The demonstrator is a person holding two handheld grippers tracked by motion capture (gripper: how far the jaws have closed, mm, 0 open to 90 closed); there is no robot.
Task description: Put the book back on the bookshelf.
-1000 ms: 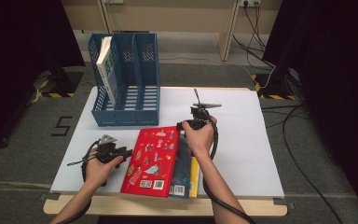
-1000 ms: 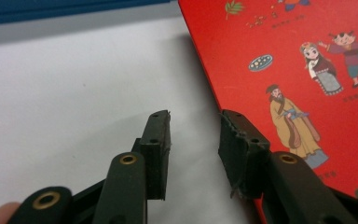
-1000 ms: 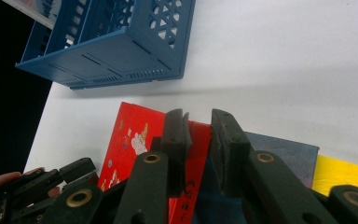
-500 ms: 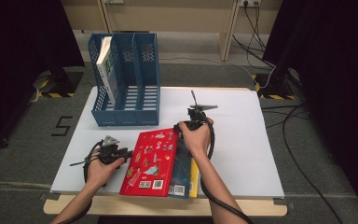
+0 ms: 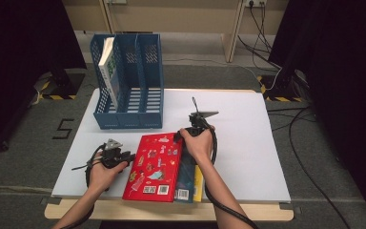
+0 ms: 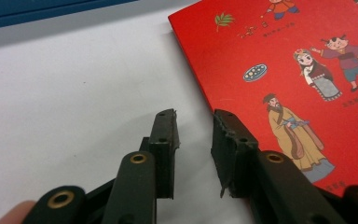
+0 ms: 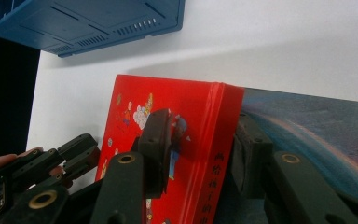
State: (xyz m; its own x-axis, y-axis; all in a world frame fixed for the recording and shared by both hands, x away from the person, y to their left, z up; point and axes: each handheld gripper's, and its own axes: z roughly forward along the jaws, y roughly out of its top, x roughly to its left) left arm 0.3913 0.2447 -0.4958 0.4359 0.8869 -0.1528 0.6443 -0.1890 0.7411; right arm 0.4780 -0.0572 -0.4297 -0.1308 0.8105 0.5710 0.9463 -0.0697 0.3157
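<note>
Where the high view looks down, the red book point(image 5: 155, 167) lies on a dark book point(image 5: 187, 177) near the worktop's point(image 5: 248, 143) front edge; bare worktop to its right, blue rack point(image 5: 126, 81) well behind. Right tool point(image 5: 185, 135) at the red book's far right corner, left tool point(image 5: 124, 157) at its left edge.

Left gripper view: jaws parted, empty, one just beside the cover's edge.

Right gripper view: jaws straddle the red book's spine corner, one on the cover, one beyond the spine; firm grip unclear.

A "5" marks the floor point(image 5: 62, 129) left of the table point(image 5: 248, 143)
</note>
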